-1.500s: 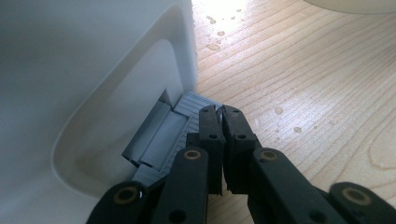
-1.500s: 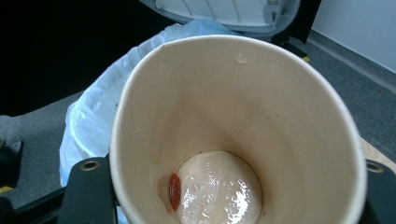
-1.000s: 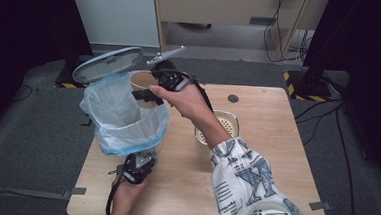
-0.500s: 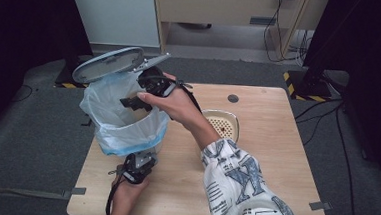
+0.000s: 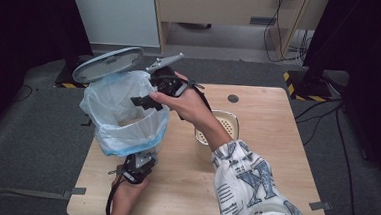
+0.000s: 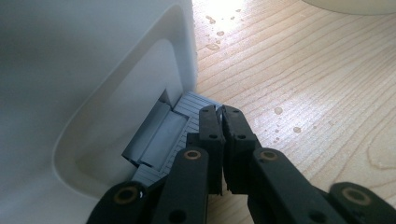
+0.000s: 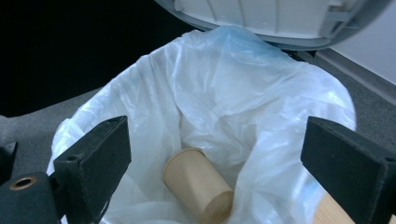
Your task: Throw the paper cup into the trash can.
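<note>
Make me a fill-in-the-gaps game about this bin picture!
1. The paper cup lies inside the ____-lined bin.
2. The lid of the bin stands ____.
3. The left gripper, jaws shut, rests on the bin's grey ____.
4. The jaws of the right gripper have just been opening and now hold ____.

Missing words: bag; open; pedal; nothing

Tan paper cup (image 7: 198,186) lies tipped on its side inside the bin's white liner bag (image 7: 261,116) — lid (image 5: 108,64) raised
</note>
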The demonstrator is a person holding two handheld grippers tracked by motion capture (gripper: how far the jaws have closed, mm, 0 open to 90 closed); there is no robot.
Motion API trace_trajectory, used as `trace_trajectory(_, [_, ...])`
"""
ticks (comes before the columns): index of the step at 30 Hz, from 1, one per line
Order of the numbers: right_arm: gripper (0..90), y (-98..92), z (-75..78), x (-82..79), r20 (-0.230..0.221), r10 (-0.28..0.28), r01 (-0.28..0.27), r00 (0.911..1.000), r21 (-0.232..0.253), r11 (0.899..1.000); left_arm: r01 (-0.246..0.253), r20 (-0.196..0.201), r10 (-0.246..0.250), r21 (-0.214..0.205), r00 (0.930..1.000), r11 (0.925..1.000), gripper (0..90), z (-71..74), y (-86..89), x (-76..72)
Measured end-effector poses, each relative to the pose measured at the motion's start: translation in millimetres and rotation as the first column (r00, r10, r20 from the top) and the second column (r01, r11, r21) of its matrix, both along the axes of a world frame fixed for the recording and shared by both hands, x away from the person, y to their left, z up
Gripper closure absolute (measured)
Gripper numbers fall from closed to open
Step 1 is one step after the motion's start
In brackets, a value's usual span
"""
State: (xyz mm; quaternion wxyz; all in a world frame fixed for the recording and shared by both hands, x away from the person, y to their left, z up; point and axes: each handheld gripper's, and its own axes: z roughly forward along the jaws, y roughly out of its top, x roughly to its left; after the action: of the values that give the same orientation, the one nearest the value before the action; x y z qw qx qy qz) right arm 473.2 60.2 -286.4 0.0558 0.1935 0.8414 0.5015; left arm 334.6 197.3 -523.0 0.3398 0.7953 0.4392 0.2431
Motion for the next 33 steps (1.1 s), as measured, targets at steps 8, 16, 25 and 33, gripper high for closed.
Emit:
trace_trajectory(8, [8.9,-13.4,-4.0,2.8,0.005,-0.049,0.05,0.9988,-0.02,0.999,0.0,-0.001,0.0,0.001,1.0,1.0,86.5,0.1,0.0,0.0])
trace_trajectory(16, [8.4,-31.9,-6.3,2.8,0.009,-0.071,0.071,0.9974,-0.005,0.997,0.0,-0.001,0.0,-0.001,1.0,1.0,86.4,0.1,0.0,0.0])
trace_trajectory(25, [8.3,-53.6,-3.9,4.6,0.01,-0.1,0.099,0.995,0.01,0.995,0.001,-0.001,-0.001,0.001,1.0,1.0,86.4,0.1,0.0,0.0])
trace_trajectory(33, [8.3,-70.9,-5.1,6.0,0.008,-0.119,0.119,0.9928,0.016,0.993,0.001,-0.002,-0.001,-0.001,1.0,1.0,86.4,0.1,0.2,0.0])
